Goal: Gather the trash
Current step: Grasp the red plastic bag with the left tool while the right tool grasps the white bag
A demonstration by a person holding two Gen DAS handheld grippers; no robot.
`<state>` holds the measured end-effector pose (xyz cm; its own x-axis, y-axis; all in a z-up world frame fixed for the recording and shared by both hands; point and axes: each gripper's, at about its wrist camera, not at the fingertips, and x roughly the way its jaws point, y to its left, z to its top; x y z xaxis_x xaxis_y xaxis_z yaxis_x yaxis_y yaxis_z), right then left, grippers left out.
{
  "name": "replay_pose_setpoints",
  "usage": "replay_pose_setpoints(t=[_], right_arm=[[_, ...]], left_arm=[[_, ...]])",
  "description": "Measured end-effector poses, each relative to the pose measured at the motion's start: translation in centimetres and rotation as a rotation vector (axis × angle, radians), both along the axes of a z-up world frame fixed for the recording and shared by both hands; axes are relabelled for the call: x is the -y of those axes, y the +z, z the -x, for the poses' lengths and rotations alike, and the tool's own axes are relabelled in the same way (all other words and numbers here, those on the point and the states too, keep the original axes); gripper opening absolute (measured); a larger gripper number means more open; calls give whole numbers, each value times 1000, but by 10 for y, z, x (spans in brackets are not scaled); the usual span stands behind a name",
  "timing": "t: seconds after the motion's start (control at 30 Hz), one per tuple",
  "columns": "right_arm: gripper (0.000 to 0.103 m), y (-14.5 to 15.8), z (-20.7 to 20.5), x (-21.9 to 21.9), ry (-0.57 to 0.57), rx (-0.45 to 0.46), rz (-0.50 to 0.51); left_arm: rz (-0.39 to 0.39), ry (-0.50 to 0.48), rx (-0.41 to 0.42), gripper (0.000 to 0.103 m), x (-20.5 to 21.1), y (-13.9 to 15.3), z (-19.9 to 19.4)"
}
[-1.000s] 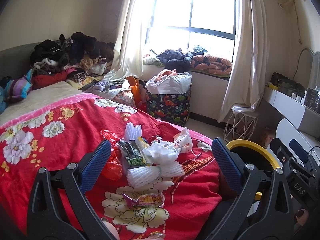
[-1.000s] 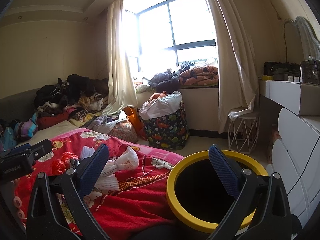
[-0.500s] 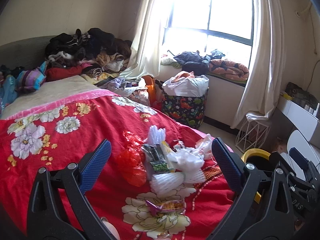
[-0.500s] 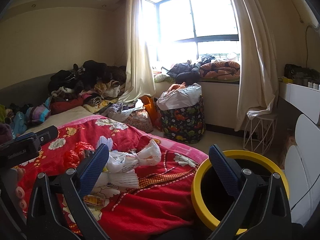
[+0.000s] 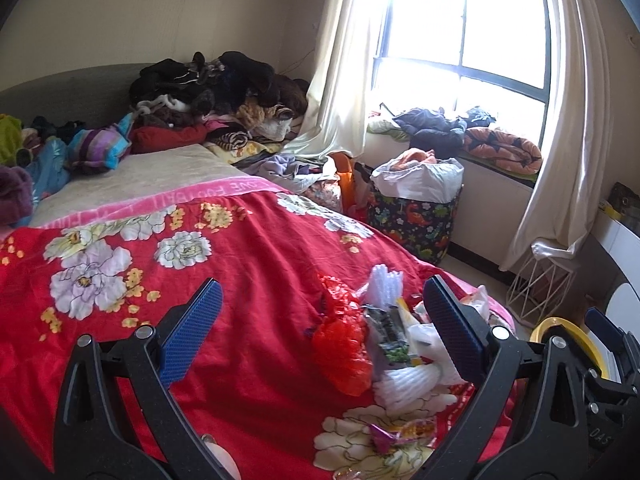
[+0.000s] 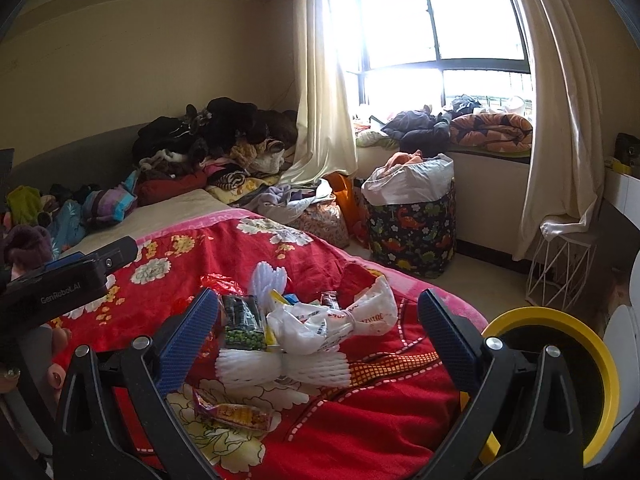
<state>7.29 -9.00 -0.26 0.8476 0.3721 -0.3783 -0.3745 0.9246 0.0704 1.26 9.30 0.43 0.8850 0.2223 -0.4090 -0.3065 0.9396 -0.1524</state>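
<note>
Both my left gripper (image 5: 320, 332) and right gripper (image 6: 318, 334) gape wide and empty above the trash (image 6: 296, 340) on the bed (image 5: 240, 260).

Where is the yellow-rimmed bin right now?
The yellow-rimmed bin stands on the floor at the bed's corner, low right in both views, beside the red blanket.

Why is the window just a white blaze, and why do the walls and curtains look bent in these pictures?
Left wrist view: daylight overexposes the window, so nothing outside shows, and the fisheye lens bows the curtain. Right wrist view: the same glare, though the window frame reads more clearly, and the ceiling line curves; the trash pile on the red blanket stays sharp.
</note>
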Motion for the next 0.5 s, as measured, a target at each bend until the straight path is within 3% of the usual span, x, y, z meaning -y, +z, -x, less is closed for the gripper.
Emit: replay_pose_setpoints(t=[0.37,0.5], right_arm=[[97,-15,-37,-1,-40,-57,6],[97,-29,-52,-4,-47,-99,15]], left_arm=[[12,-53,-47,92,-18,-21,-31],[88,-110,-67,92,-26,-36,-41]])
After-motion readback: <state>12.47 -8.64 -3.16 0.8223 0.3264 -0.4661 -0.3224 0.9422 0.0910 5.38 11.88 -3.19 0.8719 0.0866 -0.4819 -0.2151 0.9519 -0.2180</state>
